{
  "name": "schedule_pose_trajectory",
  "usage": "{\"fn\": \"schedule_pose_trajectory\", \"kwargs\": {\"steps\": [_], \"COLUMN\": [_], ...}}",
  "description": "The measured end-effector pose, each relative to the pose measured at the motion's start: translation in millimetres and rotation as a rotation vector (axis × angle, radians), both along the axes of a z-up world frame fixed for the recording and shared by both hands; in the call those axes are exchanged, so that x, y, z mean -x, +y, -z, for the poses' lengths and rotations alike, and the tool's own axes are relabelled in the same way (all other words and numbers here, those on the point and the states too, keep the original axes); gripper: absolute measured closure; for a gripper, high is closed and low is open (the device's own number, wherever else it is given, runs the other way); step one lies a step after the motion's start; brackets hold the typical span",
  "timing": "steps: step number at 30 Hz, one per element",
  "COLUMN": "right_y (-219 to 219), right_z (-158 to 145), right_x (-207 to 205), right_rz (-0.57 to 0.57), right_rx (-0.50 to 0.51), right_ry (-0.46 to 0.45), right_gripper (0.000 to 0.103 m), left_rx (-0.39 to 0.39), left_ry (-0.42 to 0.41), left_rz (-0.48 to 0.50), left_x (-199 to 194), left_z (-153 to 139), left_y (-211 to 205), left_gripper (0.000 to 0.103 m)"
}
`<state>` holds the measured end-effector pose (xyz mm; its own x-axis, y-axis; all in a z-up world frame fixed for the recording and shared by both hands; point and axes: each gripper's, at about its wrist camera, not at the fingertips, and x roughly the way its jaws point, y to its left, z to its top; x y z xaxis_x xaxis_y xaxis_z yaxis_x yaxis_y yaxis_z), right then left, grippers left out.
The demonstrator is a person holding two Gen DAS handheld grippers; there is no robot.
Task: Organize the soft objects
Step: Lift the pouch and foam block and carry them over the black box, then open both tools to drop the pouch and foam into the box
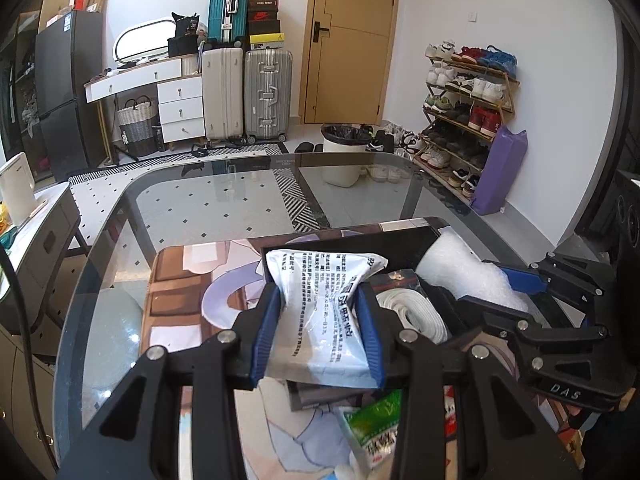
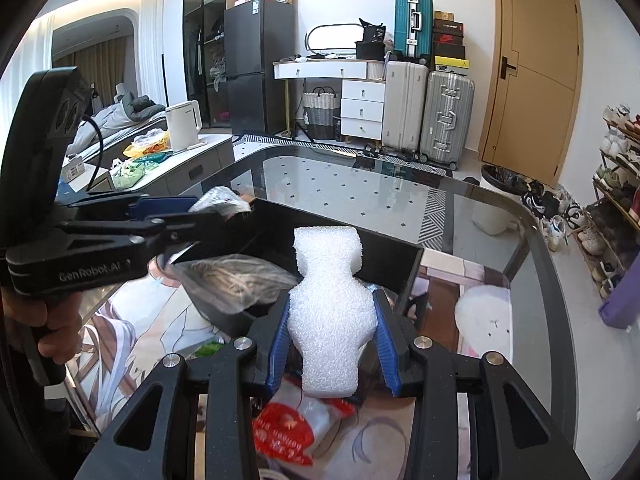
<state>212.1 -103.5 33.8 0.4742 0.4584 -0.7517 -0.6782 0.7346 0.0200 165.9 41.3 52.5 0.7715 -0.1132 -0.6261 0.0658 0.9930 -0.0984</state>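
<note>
Soft white printed pouch (image 1: 324, 312) sits pinched at its waist between the jaws of the left gripper (image 1: 320, 320), held over the near edge of a black box (image 1: 404, 240) on the glass desk (image 1: 224, 208). White foam block (image 2: 332, 312) is squeezed between the jaws of the right gripper (image 2: 332, 344), above the same box. A coiled white strap (image 1: 416, 312) lies inside the box; a green packet (image 1: 376, 420) rests on the printed mat (image 1: 176, 300).
</note>
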Motion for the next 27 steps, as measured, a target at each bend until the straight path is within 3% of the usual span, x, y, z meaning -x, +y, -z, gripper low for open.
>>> {"fn": "schedule_pose_trajectory", "kwargs": {"steps": [22, 27], "right_y": [20.7, 13.8], "right_z": [34.3, 28.5], "right_x": [-39.3, -38.6], "right_rz": [-0.028, -0.011], "right_rx": [0.061, 0.041], "right_ry": [0.017, -0.021], "right_gripper": [0.064, 0.055], "left_rx": [-0.045, -0.048], "left_ry": [0.066, 0.069], "left_rz": [0.037, 0.04], "left_x": [-49.3, -51.4], "left_z": [25.4, 26.5], "left_y": [-18.8, -20.1], "left_gripper": [0.065, 0.063]}}
